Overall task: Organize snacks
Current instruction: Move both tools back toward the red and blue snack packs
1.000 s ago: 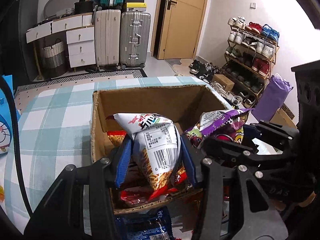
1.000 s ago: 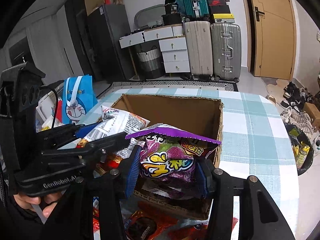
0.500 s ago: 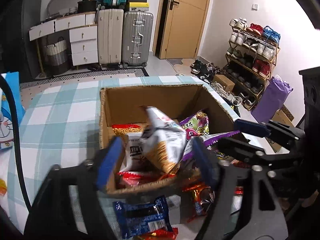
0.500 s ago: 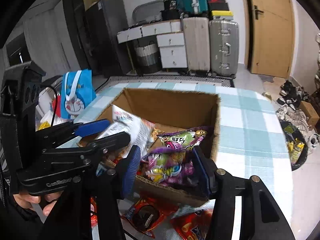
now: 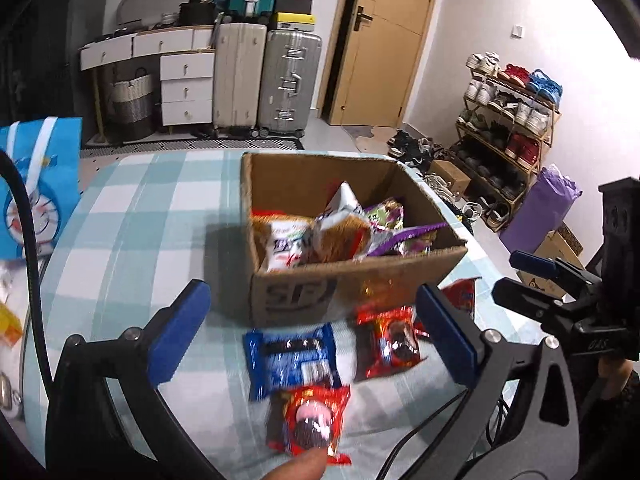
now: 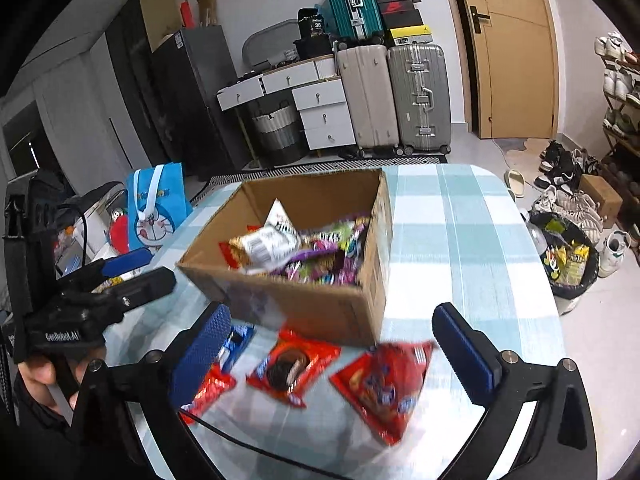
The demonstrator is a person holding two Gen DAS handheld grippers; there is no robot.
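Your left gripper [image 5: 312,328] stood spread wide and empty, its jaws having just been opening; your right gripper [image 6: 332,346] likewise. Both released bags lay in the cardboard box [image 5: 352,284]. 4 packets remained on the checked tablecloth [image 6: 472,240], between you and the box's near wall. The blue packet [image 5: 292,356] lay directly ahead of the left claw, long axis running toward you; the red bag [image 6: 384,384] lay ahead of the right. Open cloth surrounded each, though the box wall stood just beyond.

Matt corrugated cardboard box [image 5: 344,292], glossy plastic snack packets [image 6: 380,384], woven checked tablecloth [image 6: 472,240].
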